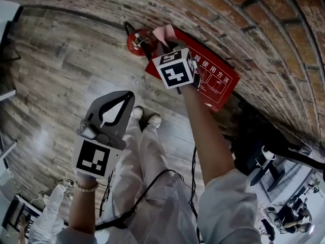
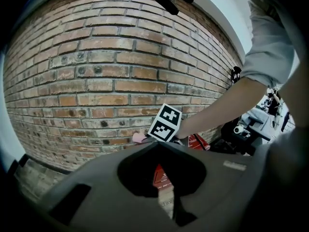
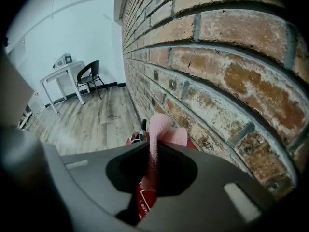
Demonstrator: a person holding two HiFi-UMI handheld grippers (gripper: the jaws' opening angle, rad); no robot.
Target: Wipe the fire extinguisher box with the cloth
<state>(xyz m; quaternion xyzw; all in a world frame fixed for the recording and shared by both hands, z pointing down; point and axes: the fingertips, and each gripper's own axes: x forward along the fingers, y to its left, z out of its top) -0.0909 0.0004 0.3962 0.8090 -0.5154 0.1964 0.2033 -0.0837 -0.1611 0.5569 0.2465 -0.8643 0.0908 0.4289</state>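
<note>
Head view: right gripper (image 1: 163,43) clamps cloth (image 1: 164,32) at fire extinguisher box (image 1: 219,83) end; box runs along wall (image 1: 264,29) foot; left gripper (image 1: 112,111) closed, empty, well back.

The wall (image 1: 264,29) blocks me just behind the box (image 1: 218,83); an extinguisher (image 1: 138,39) stands at its end. The floor (image 1: 61,70) on my left lies open.

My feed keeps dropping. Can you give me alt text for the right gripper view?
The right gripper has its jaws shut on a pink cloth, over the red fire extinguisher box, close beside a brick wall. Beyond, wooden floor runs to a white table and black chair.
</note>
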